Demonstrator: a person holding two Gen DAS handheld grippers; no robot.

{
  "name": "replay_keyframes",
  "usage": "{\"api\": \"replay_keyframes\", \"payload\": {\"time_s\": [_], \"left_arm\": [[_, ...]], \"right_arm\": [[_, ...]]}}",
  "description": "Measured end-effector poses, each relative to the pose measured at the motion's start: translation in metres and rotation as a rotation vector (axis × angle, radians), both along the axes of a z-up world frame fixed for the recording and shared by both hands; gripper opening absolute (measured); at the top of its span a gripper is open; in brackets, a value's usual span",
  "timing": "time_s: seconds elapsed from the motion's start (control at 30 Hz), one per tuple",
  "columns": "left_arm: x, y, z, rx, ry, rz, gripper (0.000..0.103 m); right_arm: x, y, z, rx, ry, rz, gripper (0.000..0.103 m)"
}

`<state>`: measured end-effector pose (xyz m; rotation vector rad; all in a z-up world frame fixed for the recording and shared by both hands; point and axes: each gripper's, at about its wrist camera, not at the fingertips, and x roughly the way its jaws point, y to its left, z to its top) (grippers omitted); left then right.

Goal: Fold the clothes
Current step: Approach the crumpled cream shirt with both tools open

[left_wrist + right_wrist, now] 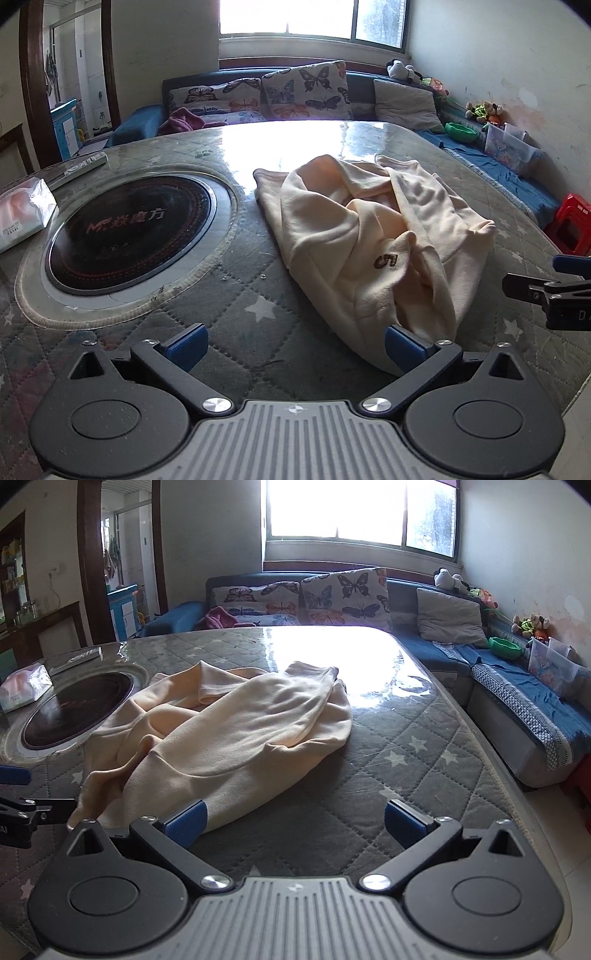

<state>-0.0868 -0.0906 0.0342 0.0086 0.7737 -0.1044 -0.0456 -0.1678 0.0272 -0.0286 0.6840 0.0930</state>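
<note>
A cream fleece garment [373, 236] with a brown "5" on it lies crumpled on the quilted star-pattern table cover [240, 295]. It also shows in the right wrist view [229, 738]. My left gripper [295, 347] is open and empty, its right fingertip [400, 345] at the garment's near edge. My right gripper [293, 823] is open and empty, its left fingertip [186, 821] next to the garment's near hem. The right gripper shows at the right edge of the left wrist view [543, 291], and the left gripper at the left edge of the right wrist view [22, 808].
A round black induction hob [129, 229] is set into the table left of the garment. A tissue pack [22, 210] and a remote [79, 168] lie at far left. A blue sofa [517, 701] with butterfly cushions [306, 92] runs behind and right. A red stool [570, 225] stands at right.
</note>
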Motion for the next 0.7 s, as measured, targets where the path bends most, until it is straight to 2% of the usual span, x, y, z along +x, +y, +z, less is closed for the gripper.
{"api": "replay_keyframes", "payload": {"time_s": [0.7], "left_arm": [[-0.014,-0.015,0.005,0.016,0.011,-0.016,0.103]], "right_arm": [[-0.026,0.006,0.006,0.013,-0.031,0.005,0.103]]}}
